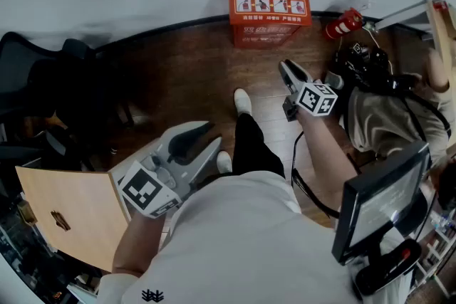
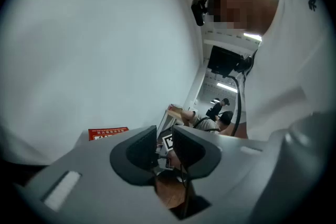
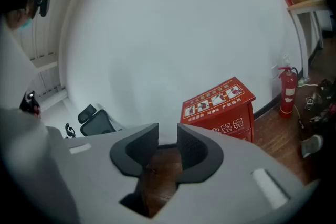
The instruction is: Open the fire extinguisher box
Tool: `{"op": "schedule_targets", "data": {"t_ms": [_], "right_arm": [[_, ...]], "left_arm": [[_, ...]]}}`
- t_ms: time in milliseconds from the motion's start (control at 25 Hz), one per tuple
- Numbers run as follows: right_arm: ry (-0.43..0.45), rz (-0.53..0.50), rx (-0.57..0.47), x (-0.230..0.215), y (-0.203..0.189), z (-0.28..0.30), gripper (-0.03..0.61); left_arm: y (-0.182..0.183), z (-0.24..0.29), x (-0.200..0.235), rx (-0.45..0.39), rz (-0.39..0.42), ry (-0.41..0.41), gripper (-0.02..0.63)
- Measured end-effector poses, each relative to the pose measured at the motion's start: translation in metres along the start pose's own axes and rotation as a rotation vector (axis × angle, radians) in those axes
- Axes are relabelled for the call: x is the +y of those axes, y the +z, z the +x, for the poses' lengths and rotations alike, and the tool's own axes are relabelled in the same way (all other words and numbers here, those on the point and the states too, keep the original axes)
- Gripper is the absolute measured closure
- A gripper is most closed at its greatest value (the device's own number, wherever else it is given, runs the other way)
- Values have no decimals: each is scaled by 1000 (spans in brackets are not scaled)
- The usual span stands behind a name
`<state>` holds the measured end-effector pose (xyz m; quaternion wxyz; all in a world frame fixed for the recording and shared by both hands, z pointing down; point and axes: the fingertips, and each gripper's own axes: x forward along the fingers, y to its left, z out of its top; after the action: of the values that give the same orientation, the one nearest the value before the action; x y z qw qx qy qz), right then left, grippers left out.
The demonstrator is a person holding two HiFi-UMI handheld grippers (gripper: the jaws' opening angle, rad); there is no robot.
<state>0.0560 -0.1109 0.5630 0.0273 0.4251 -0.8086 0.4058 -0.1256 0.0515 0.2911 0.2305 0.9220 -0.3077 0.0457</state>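
The red fire extinguisher box (image 1: 269,14) stands closed on the wooden floor against the white wall, with pictograms on its lid. It also shows in the right gripper view (image 3: 218,107) and, small, in the left gripper view (image 2: 107,133). My right gripper (image 1: 287,69) (image 3: 168,136) hangs in the air a good way short of the box and points toward it. Its jaws stand a narrow gap apart with nothing between them. My left gripper (image 1: 212,135) (image 2: 164,136) is held low by my left hip, also slightly open and empty.
A red fire extinguisher (image 1: 343,24) (image 3: 287,91) stands right of the box. A seated person (image 1: 385,117) and a monitor (image 1: 377,199) are at the right. Black office chairs (image 1: 43,82) and a wooden board (image 1: 68,221) are at the left. My shoe (image 1: 243,102) is on the floor before the box.
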Motion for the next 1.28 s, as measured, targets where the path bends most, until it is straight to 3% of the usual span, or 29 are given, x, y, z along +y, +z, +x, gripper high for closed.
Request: {"op": "schedule_targets", "data": {"t_ms": [80,160,440,600,640,720,880,1080,1280], "right_arm": [[-22,-18,31,-39,15,37,480],[-43,30,46,-75,26,71,471],[-97,410,-36,-171,25,144,431],[-122,540,-109,-202,29,157,399],[-116,563,-127,-206,30,159,370],[-93,614,-169,-209,32,162,370],[-59,685,-250,-208,41,165,431],[-28,691,-274,-195,47,156,463],[50,626,-314,-164,87,138,479]], "left_arm": [[14,38,20,-2,1,-6,525],[29,74,39,-5,-16,-13,525],[48,155,79,39,-50,-89,525],[43,171,92,62,-88,-107,525],[40,172,94,66,-102,-109,525],[33,173,97,86,-122,-106,525],[23,170,101,111,-129,-98,525],[26,166,104,98,-131,-95,525],[29,169,100,90,-142,-112,528]]}}
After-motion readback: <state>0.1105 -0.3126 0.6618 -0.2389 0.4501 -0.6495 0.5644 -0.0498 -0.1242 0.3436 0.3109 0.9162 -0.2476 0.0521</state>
